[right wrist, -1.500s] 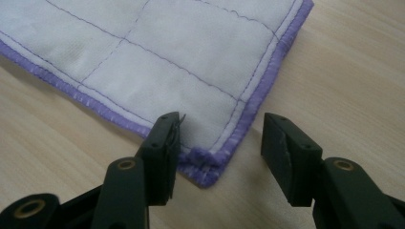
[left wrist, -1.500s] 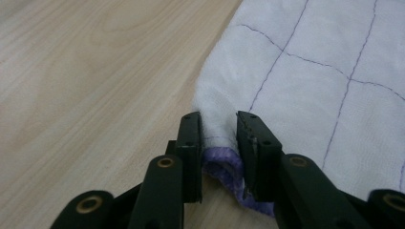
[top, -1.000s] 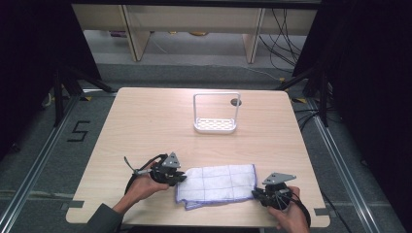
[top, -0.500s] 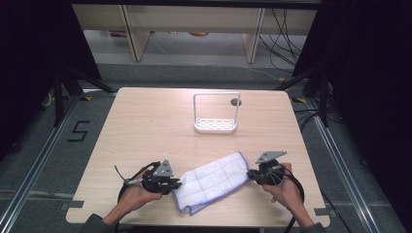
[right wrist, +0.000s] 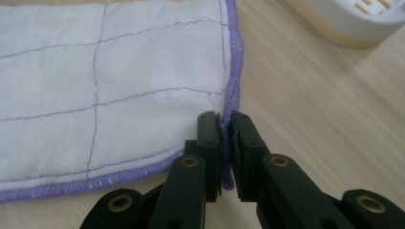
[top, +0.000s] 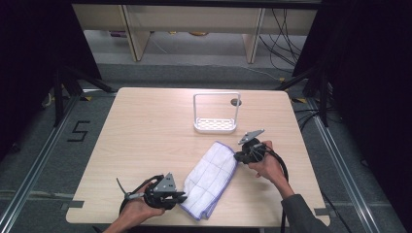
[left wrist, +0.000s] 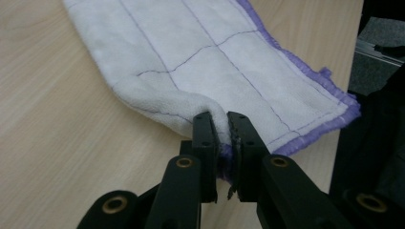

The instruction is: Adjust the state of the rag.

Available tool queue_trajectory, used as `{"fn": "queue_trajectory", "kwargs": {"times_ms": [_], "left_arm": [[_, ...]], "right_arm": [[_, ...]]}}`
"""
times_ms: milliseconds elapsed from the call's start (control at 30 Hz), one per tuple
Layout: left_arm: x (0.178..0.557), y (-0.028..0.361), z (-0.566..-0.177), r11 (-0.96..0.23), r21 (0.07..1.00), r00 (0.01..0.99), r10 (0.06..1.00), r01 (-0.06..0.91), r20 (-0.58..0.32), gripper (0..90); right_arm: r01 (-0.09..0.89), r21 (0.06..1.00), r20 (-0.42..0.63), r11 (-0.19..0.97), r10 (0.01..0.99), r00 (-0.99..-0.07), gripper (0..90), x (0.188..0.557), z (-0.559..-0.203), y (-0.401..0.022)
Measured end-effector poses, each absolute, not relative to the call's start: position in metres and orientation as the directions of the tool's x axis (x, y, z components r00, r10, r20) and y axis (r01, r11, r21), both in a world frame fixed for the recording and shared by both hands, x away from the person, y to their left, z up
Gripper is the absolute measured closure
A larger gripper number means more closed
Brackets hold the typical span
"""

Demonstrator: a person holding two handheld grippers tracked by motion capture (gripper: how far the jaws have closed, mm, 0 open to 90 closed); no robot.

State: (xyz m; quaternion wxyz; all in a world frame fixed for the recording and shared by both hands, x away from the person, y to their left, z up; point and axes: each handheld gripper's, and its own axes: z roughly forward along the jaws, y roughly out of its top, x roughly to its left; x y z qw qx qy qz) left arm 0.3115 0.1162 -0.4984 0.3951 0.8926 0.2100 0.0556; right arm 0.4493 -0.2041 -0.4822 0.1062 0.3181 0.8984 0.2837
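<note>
A white cloth [top: 210, 177] with purple edging and thin purple grid lines lies folded on the wooden table [top: 145, 126], slanting from near left to far right. My left gripper [top: 180, 196] is shut on its near left fold; in the left gripper view the cloth [left wrist: 215, 62] bunches up between the two black jaws of the left gripper [left wrist: 223, 123]. My right gripper [top: 237, 156] is shut on the far right corner, and in the right gripper view the right gripper [right wrist: 226, 120] pinches the purple hem of the cloth [right wrist: 110, 90].
A white rack [top: 216, 115] with a slotted base and an upright wire frame stands behind the cloth at mid table; its base [right wrist: 348, 19] shows at the top right of the right gripper view. A small dark round mark [top: 236, 102] lies beside it.
The right gripper has swung its cloth corner away from the front edge toward the rack, while the left has drawn its end back and left. The cloth has turned from level to slanted.
</note>
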Motion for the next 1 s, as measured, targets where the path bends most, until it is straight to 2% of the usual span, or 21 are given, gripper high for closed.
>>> {"fn": "queue_trajectory", "kwargs": {"times_ms": [467, 633, 733, 800, 867, 1000], "left_arm": [[0.300, 0.076, -0.499, -0.599, 0.753, 0.938, 0.340, 0.272, -0.068, 81.8], [0.296, 0.052, -0.500, -0.596, 0.761, 0.948, 0.308, 0.255, -0.077, 81.7], [0.295, 0.045, -0.502, -0.599, 0.763, 0.951, 0.300, 0.245, -0.070, 81.2], [0.294, 0.042, -0.504, -0.592, 0.766, 0.951, 0.299, 0.251, -0.081, 80.1], [0.297, 0.043, -0.504, -0.590, 0.765, 0.952, 0.289, 0.257, -0.097, 76.5], [0.300, 0.052, -0.496, -0.573, 0.767, 0.944, 0.306, 0.288, -0.125, 54.9]], "right_arm": [[0.476, 0.598, 0.010, 0.645, 0.588, -0.809, 83.8, 0.489, -0.483, -0.174], [0.450, 0.558, -0.003, 0.697, 0.545, -0.839, 83.4, 0.498, -0.485, -0.160], [0.463, 0.537, 0.010, 0.705, 0.543, -0.839, 81.6, 0.502, -0.486, -0.158], [0.472, 0.528, 0.002, 0.706, 0.554, -0.832, 76.3, 0.504, -0.486, -0.158], [0.467, 0.528, -0.032, 0.709, 0.567, -0.823, 69.9, 0.506, -0.484, -0.160], [0.527, 0.562, -0.015, 0.638, 0.645, -0.764, 59.5, 0.502, -0.474, -0.168]]}}
